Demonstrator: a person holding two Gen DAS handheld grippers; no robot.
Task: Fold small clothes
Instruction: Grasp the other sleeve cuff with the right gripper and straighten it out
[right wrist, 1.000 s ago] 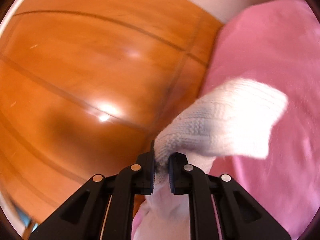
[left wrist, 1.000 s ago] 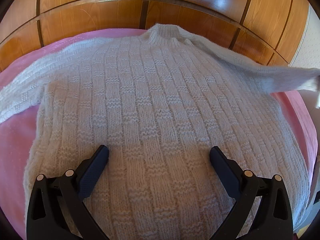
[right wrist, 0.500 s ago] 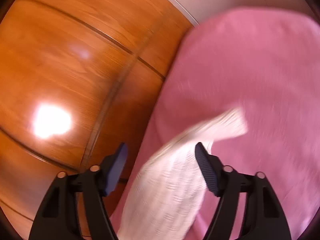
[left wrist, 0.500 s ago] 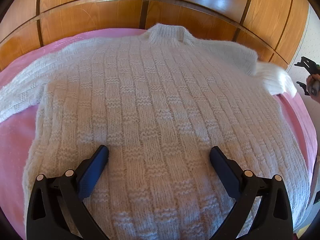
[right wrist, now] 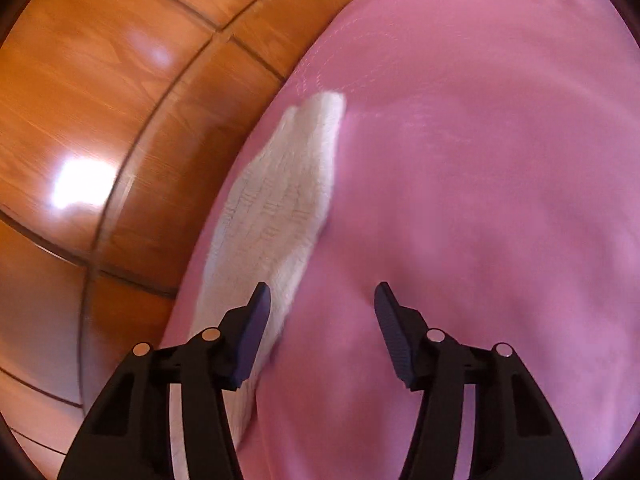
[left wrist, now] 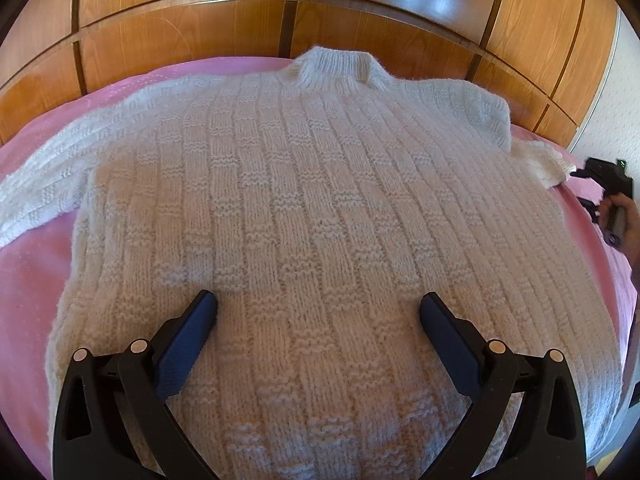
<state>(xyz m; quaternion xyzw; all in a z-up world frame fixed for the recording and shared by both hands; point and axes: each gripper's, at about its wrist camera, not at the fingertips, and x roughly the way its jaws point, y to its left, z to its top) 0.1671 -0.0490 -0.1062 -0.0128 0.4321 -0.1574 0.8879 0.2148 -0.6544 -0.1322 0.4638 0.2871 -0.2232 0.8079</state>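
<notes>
A white knitted sweater [left wrist: 312, 208] lies flat on the pink bed cover [left wrist: 28, 280], collar toward the wooden headboard. Its left sleeve stretches out to the left; its right sleeve is bunched at the right shoulder. My left gripper [left wrist: 318, 306] is open over the sweater's lower body, holding nothing. My right gripper [right wrist: 320, 296] is open above the pink cover; the white sleeve [right wrist: 280, 200] lies just left of its left finger. The right gripper also shows at the right edge of the left wrist view [left wrist: 604, 184].
A glossy wooden headboard [left wrist: 320, 8] runs behind the bed and also shows in the right wrist view [right wrist: 100, 100]. A white wall [left wrist: 612, 100] stands at the right. The pink cover [right wrist: 480, 200] spreads right of the sleeve.
My right gripper opened and let go of the sleeve, which dropped onto the bed beside the sweater's shoulder. The right gripper then drew back. The left gripper has not moved.
</notes>
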